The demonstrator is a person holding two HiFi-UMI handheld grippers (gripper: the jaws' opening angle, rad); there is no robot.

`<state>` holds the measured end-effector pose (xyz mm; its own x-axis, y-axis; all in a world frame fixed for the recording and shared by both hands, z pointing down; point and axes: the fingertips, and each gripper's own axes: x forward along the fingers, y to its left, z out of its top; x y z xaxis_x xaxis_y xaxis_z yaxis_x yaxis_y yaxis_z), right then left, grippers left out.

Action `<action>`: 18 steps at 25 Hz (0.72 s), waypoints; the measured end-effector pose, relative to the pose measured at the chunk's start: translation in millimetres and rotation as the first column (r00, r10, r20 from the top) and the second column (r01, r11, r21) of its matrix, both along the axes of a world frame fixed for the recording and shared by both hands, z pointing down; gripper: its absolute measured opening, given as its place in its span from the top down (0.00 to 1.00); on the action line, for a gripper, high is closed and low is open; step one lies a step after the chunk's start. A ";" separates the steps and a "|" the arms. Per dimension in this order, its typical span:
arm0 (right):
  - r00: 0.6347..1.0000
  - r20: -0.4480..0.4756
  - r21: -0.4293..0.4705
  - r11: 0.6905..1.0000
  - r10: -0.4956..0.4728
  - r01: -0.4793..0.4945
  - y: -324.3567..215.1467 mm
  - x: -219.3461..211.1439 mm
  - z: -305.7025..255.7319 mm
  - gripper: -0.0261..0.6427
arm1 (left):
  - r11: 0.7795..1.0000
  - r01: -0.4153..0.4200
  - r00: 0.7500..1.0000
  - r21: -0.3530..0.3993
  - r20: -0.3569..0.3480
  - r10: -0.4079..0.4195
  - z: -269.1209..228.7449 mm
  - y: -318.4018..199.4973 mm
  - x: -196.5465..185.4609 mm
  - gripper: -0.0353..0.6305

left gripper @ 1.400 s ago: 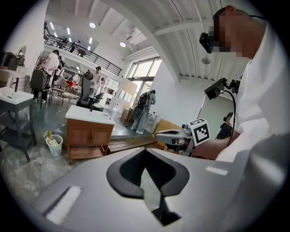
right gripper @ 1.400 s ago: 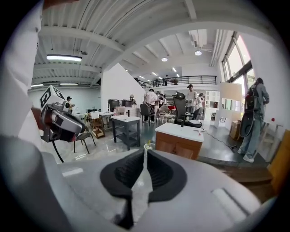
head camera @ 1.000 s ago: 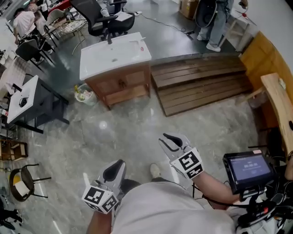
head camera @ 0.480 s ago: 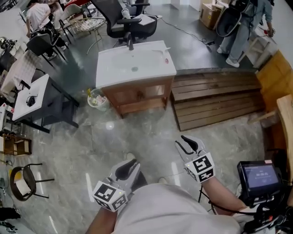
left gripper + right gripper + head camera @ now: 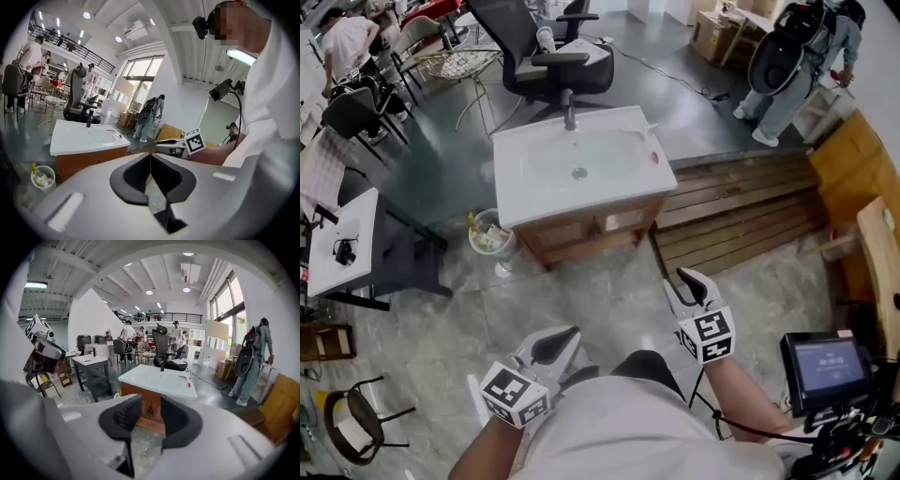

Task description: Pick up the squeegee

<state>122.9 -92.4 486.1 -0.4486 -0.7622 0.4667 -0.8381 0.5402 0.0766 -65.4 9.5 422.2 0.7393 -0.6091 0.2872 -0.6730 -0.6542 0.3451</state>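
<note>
The squeegee (image 5: 652, 150), white with a red end, lies on the right side of the white sink top (image 5: 516, 187), to the right of the black faucet (image 5: 570, 112). It shows small in the right gripper view (image 5: 187, 380) and the left gripper view (image 5: 116, 133). Both grippers hang over the floor, short of the wooden cabinet (image 5: 581, 230). My left gripper (image 5: 562, 339) has its pads touching at the tips (image 5: 150, 157), with nothing held. My right gripper (image 5: 689, 278) is open, and through its empty gap (image 5: 151, 404) I see the cabinet.
A small bin of rubbish (image 5: 487, 232) stands at the cabinet's left. Wooden slatted steps (image 5: 741, 211) lie to its right. Behind the sink is a black office chair (image 5: 553, 56). A dark table (image 5: 337, 253) stands at the left, and a person with a backpack (image 5: 797, 56) at the far right.
I have walked toward the sink cabinet, which now looks larger and nearer. Both grippers came forward with me, the right one close to the cabinet's right corner.
</note>
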 end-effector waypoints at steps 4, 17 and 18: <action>0.999 -0.013 -0.003 0.999 0.045 -0.045 -58.4 -15.7 12.0 0.79 | 0.999 -0.035 0.999 -0.007 -0.025 0.035 -0.3 -40.7 -23.2 0.94; 0.992 -0.023 -0.008 0.992 0.122 -0.123 -322.0 3.9 64.6 0.79 | 0.990 0.138 0.988 -0.018 0.074 -0.136 0.6 -211.8 -47.3 0.94; 0.991 -0.024 -0.014 0.992 0.128 -0.128 -341.8 8.8 69.1 0.79 | 0.989 0.150 0.986 -0.017 0.075 -0.148 -2.3 -226.5 -45.2 0.94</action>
